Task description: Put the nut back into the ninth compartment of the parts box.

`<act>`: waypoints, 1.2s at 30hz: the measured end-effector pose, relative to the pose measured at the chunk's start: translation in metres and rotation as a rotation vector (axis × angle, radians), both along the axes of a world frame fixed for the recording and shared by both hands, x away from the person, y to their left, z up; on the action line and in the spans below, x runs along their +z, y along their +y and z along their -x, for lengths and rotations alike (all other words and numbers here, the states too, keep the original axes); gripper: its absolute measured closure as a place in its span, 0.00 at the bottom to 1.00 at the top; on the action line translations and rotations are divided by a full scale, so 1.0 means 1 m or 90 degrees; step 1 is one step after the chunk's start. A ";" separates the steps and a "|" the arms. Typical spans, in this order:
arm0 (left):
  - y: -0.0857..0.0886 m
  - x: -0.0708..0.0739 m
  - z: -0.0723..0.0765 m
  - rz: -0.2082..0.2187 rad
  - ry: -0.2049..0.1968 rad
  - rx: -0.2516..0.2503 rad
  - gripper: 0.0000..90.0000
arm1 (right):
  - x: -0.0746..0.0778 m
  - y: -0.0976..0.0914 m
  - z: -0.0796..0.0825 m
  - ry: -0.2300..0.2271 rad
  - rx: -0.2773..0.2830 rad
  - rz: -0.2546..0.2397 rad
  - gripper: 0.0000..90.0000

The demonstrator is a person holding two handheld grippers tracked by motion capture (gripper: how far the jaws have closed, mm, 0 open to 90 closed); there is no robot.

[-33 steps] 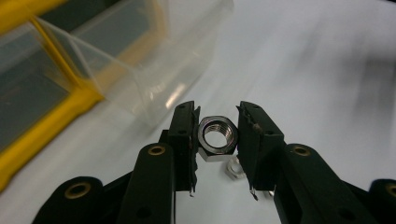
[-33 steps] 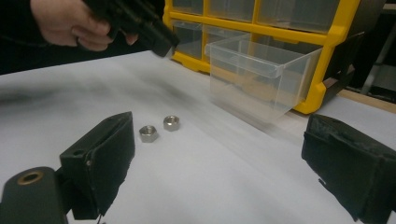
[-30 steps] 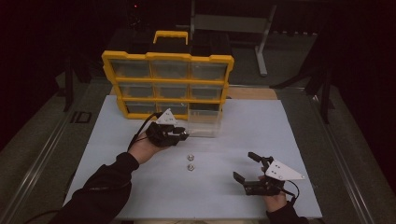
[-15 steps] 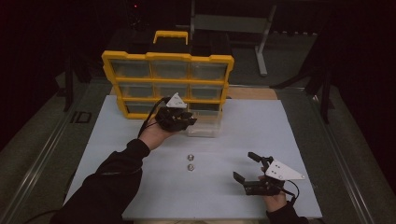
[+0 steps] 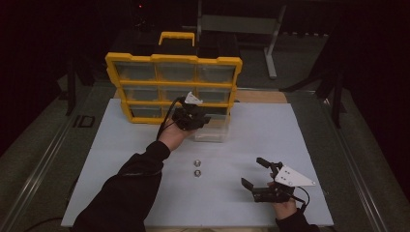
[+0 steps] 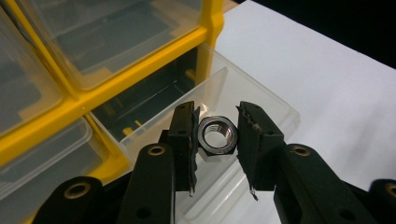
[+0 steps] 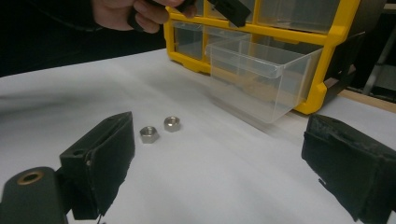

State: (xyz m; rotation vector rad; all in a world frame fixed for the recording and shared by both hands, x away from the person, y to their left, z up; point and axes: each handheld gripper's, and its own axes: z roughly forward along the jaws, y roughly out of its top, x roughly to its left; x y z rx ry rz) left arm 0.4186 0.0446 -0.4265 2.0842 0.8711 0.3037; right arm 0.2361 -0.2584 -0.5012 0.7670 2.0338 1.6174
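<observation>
Black, the right claw (image 5: 255,175) gapes unclenched low on the white table (image 5: 309,130); two loose nuts (image 5: 197,168) lie beyond. Farther off, the left claw (image 6: 217,135) grips a steel nut (image 6: 216,136) above the clear pulled-out drawer (image 5: 215,131) of the yellow organizer (image 5: 174,87).

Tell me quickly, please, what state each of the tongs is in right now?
Left tongs: closed on a steel hex nut, above the pulled-out clear drawer.
Right tongs: open, holding nothing, low over the white table.

white table (image 5: 145,159), two nuts (image 5: 197,167), organizer (image 5: 140,94)
</observation>
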 end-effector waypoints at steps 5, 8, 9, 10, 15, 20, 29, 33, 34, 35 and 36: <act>-0.007 -0.007 -0.005 -0.014 0.031 0.022 0.74 | 0.000 0.000 0.000 0.002 0.000 -0.001 0.11; -0.010 -0.010 -0.010 -0.025 0.061 0.040 0.74 | -0.001 0.000 -0.001 0.001 0.001 0.002 0.11; -0.010 -0.010 -0.010 -0.025 0.061 0.040 0.74 | -0.001 0.000 -0.001 0.001 0.001 0.002 0.11; -0.014 -0.013 -0.012 -0.034 0.073 0.044 0.74 | -0.001 0.000 -0.001 0.001 0.001 0.003 0.11; -0.021 -0.017 -0.016 -0.058 0.095 0.047 0.74 | -0.001 0.000 -0.001 0.003 0.000 0.002 0.11; -0.026 -0.020 -0.020 -0.075 0.117 0.050 0.74 | -0.001 0.000 -0.001 0.003 0.001 0.002 0.11; -0.028 -0.026 -0.025 -0.086 0.137 0.055 0.73 | -0.001 0.000 -0.001 0.006 0.002 0.003 0.11; -0.024 -0.021 -0.025 -0.068 0.128 0.055 0.65 | -0.001 -0.001 -0.001 0.007 0.002 0.002 0.11; -0.024 -0.019 -0.025 -0.059 0.129 0.051 0.62 | -0.001 -0.001 -0.001 0.006 0.001 0.003 0.11; -0.023 -0.017 -0.025 -0.061 0.129 0.051 0.57 | -0.001 -0.001 -0.001 0.006 0.001 0.002 0.11; -0.023 -0.016 -0.024 -0.057 0.129 0.048 0.49 | -0.001 -0.001 -0.001 0.007 0.001 0.003 0.11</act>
